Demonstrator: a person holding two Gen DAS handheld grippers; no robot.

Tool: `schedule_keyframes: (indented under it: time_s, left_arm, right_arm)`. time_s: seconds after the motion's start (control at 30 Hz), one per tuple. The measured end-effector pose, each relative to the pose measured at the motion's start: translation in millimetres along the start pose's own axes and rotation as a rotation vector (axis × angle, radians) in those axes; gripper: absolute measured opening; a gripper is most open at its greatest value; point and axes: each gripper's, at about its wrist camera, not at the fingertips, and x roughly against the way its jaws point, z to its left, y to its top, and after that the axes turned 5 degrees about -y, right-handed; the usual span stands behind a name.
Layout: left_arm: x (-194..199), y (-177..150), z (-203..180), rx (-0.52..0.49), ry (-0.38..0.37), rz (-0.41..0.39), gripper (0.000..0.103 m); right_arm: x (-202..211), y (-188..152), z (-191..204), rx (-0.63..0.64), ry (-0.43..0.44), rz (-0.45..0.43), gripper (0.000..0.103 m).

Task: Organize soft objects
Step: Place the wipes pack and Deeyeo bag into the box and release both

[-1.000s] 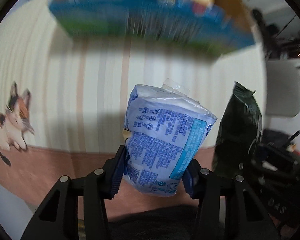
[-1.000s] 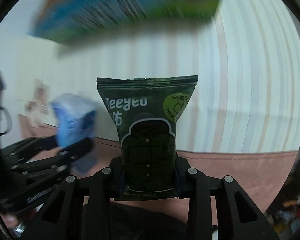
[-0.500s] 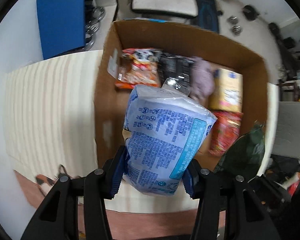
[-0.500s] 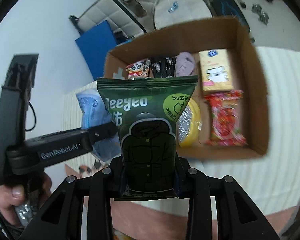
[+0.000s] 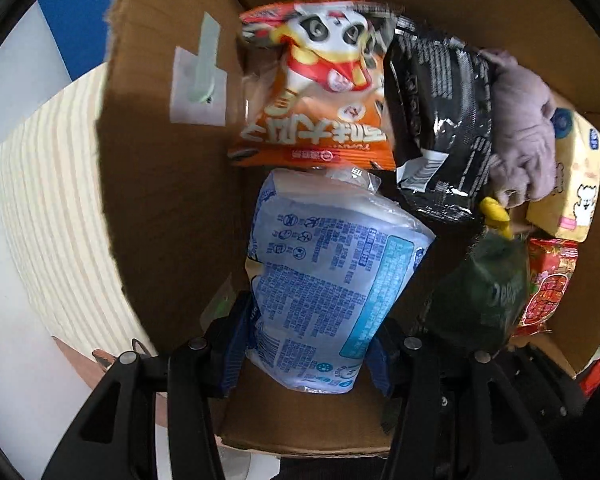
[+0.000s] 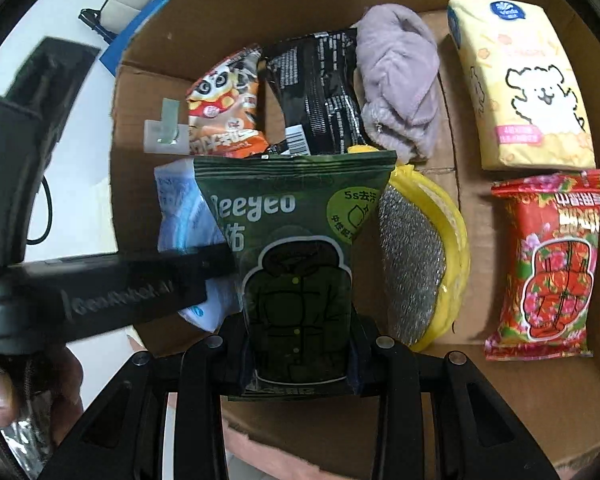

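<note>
While both grippers hang over the open box, each carries one soft pack, apparently for dropping in beside the rest.

Left wrist view. Left gripper [image 5: 308, 354], bottom centre: fingers clamped on the lower sides of the blue pack [image 5: 328, 280], which stands upright between them, squeezed narrower at the grip. Box [image 5: 160, 184] fills the frame; its left wall runs down the left third. Upper centre: panda bag [image 5: 312, 92], with the black bag [image 5: 440, 120] overlapping its right edge. Purple cloth [image 5: 520, 128] upper right, yellow tissue pack [image 5: 572, 176] at the right edge, red pack [image 5: 548, 284] below it. Green pack [image 5: 480, 292], right of centre, is blurred. Bare cardboard shows left of and below the blue pack, likely the slot intended for it.

Right wrist view. Right gripper [image 6: 300, 354], bottom centre: fingers closed on the lower part of the green pack [image 6: 296, 256], held upright, label facing the camera. Blue pack [image 6: 180, 216] sits left of it, partly behind the left tool's black arm. Along the top, left to right: panda bag [image 6: 224, 112], black bag [image 6: 316, 92], purple cloth [image 6: 400, 84], tissue pack [image 6: 520, 84]. Scrubber [image 6: 420, 260], silver with yellow rim, lies just right of the green pack; red pack [image 6: 548, 264] at the right edge. Items lie in rows, so the free floor at lower right suits the green pack.
</note>
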Motion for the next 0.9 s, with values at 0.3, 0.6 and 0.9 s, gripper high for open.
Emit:
schedule_keyframes:
  time_s: [0.3,0.6,0.9]
  left_arm:
    - [-6.2,-4.8,-0.3,-0.025,-0.005,0.039,0.058]
    - [-5.4,-18.0,5.9,-0.01,-0.042,0.015,0.069]
    - [15.4,-77.1,3.1,-0.024,-0.105,-0.137,0.077]
  right_arm:
    - [-19.4,26.2,6.2,0.01,-0.049,0.031,0.049]
    - [5.4,22.8,11.3,0.056,-0.116,0.011,0.067]
    - [69.2,-2.8,-5.6,0.115,-0.241,-0.085,0.076]
